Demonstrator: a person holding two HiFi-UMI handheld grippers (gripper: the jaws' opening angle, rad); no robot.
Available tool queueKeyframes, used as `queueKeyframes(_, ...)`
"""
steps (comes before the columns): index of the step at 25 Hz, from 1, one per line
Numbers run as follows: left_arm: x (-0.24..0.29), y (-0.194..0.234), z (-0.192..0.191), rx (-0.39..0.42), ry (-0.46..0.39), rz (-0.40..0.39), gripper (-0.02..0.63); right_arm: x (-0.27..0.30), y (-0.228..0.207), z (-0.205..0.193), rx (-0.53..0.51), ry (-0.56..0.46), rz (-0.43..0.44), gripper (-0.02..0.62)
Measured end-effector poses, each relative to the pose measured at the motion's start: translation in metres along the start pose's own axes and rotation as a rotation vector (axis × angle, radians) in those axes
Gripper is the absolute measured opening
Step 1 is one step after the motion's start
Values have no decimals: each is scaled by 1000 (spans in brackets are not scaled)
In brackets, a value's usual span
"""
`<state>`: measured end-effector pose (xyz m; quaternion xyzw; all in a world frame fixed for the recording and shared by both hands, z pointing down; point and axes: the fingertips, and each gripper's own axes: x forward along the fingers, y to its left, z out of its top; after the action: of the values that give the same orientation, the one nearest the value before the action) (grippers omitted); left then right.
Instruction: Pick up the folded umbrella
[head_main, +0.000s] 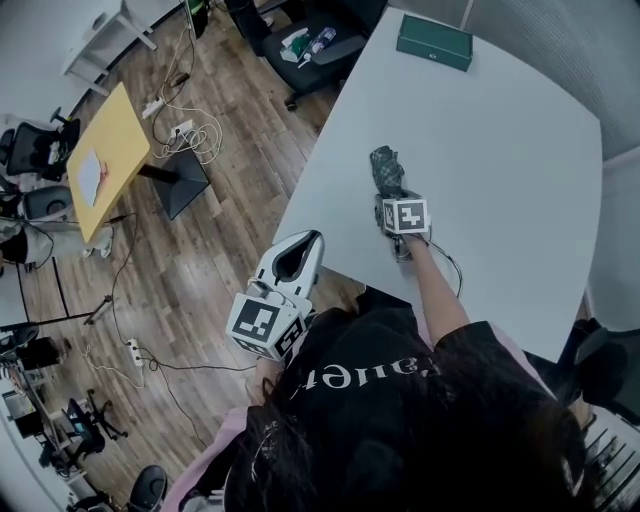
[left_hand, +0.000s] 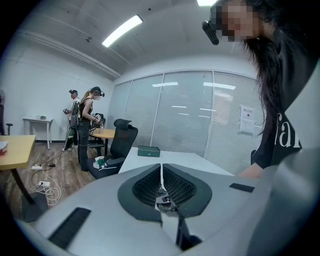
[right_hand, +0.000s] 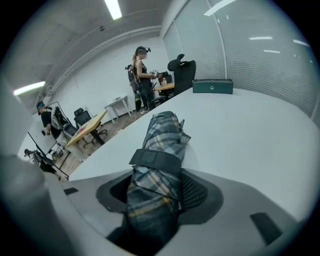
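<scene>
1. Head view: the folded umbrella (head_main: 386, 170) lies on the white table (head_main: 500, 150). Its long axis runs away from the person, and its near end sits within the right gripper (head_main: 392, 203). The left gripper (head_main: 303, 243) hangs off the table's edge.
2. Left gripper view: its jaws meet, with nothing between them.
3. Right gripper view: the jaws are closing around the plaid umbrella, with a gap still at one pad. The umbrella points straight ahead along the jaws.

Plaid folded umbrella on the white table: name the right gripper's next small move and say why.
Probably finish closing, then lift: the dark plaid folded umbrella lies on the white table between the jaws of the right gripper, which are closing, and a gap shows beside one pad.
</scene>
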<state>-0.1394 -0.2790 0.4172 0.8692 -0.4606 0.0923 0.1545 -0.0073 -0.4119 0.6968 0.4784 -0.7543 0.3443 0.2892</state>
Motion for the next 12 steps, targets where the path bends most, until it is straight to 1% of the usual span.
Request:
queueKeyframes(3, -6, 2, -1, 1, -6, 6, 28, -4, -4, -1, 103, -34, 62, 238)
queueKeyframes(7, -15, 4, -2, 1, -9, 3, 28, -17, -3, -15, 253, -41, 123, 232)
queueKeyframes(9, -19, 5, -3, 1, -12, 4, 28, -26, 0, -23, 294, -46, 148, 230)
queueKeyframes(12, -25, 5, -5, -1, -19, -1, 28, -45, 5, -25, 308, -64, 180, 229)
